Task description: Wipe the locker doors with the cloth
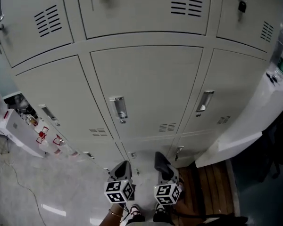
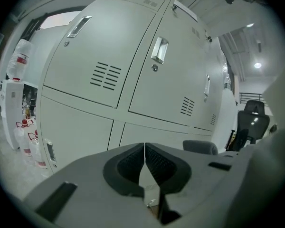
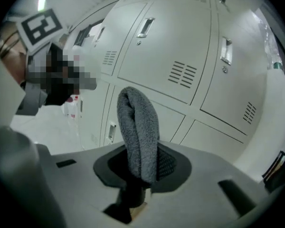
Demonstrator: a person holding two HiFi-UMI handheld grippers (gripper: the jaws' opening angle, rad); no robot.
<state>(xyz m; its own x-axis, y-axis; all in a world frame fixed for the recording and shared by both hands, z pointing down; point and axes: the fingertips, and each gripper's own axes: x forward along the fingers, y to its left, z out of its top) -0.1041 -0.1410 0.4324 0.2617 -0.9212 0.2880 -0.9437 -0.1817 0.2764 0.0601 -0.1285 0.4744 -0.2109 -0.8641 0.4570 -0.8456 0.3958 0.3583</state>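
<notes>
Right gripper view showed the right gripper [image 3: 141, 163] fingers pinching the folded grey cloth [image 3: 138, 127], held upright, clear of the locker doors [image 3: 180, 56]. Left gripper [image 2: 145, 161] fingers were pressed together, empty.

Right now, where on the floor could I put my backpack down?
The pale floor looks bare between the bottles by the lockers and the left gripper. The right side is crowded: a big white object stands beside the wooden slats.
</notes>
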